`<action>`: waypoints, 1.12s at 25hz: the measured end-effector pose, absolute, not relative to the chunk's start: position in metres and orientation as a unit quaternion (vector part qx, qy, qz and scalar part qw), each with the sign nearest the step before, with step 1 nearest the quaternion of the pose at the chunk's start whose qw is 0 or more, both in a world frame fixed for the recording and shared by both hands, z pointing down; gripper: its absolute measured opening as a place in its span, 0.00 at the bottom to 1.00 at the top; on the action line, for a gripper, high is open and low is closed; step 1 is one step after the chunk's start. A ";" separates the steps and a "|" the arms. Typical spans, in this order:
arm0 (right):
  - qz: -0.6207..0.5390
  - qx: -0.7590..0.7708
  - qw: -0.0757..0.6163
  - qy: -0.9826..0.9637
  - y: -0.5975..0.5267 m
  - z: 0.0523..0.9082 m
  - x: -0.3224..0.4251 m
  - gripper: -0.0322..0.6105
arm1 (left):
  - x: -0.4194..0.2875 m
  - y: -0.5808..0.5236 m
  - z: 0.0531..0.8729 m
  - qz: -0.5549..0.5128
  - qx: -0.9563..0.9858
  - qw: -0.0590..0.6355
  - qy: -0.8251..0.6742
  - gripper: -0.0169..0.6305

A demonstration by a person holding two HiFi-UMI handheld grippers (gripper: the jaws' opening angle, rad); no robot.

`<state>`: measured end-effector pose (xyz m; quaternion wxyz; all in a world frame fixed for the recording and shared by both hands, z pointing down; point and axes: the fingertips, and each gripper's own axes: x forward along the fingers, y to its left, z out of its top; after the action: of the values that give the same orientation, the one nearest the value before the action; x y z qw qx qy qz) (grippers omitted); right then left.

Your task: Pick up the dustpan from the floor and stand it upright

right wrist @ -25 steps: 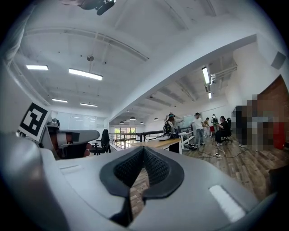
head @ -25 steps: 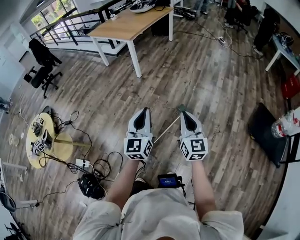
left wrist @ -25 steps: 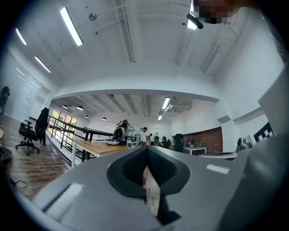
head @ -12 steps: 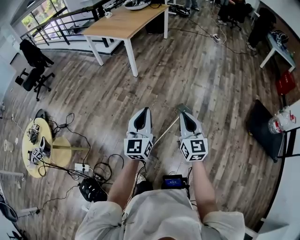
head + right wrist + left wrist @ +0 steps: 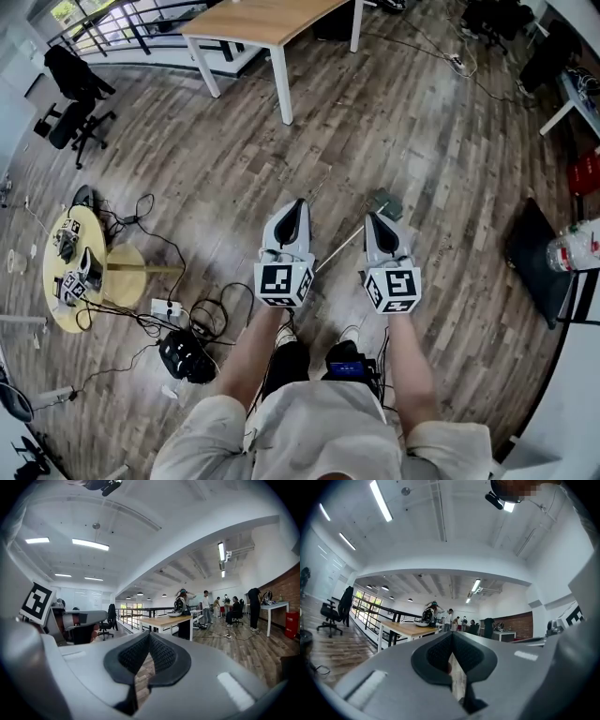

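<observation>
The dustpan lies flat on the wooden floor. Its grey-green pan (image 5: pixel 385 201) is just beyond my right gripper's tip, and its pale long handle (image 5: pixel 339 251) runs back diagonally between the two grippers. My left gripper (image 5: pixel 292 206) is held level above the floor, left of the handle, jaws shut and empty (image 5: pixel 451 635). My right gripper (image 5: pixel 374 221) hangs beside it over the pan end, also shut on nothing (image 5: pixel 149 635). Neither touches the dustpan.
A wooden table (image 5: pixel 272 21) stands ahead, with a black office chair (image 5: pixel 77 77) at the far left. A round yellow table (image 5: pixel 66 300), cables, a power strip (image 5: pixel 166 330) and a black bag (image 5: pixel 187 360) lie left. A black case (image 5: pixel 534 258) and bottle (image 5: pixel 573 246) are right. People stand in the distance.
Both grippers have moved together, staying side by side and shut, and sit slightly lower in the head view. The dustpan has not moved on the floor.
</observation>
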<state>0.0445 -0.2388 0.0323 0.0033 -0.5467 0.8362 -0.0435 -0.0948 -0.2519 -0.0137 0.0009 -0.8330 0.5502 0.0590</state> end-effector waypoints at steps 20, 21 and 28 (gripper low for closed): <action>-0.072 -0.532 -0.048 0.843 -0.402 0.531 -0.081 0.06 | -0.219 -0.419 0.472 0.070 -0.817 -0.025 0.572 0.06; -0.070 -0.531 -0.049 0.843 -0.410 0.560 -0.084 0.06 | -0.224 -0.425 0.501 0.072 -0.815 -0.024 0.574 0.06; -0.065 -0.510 -0.064 0.856 -0.444 0.774 -0.111 0.06 | -0.249 -0.455 0.704 0.085 -0.806 -0.017 0.585 0.06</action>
<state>-0.1105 -0.4445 0.7743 -0.0637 -0.5097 0.8555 -0.0650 -0.2485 -0.4546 0.7040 -0.0168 -0.8060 0.5855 0.0852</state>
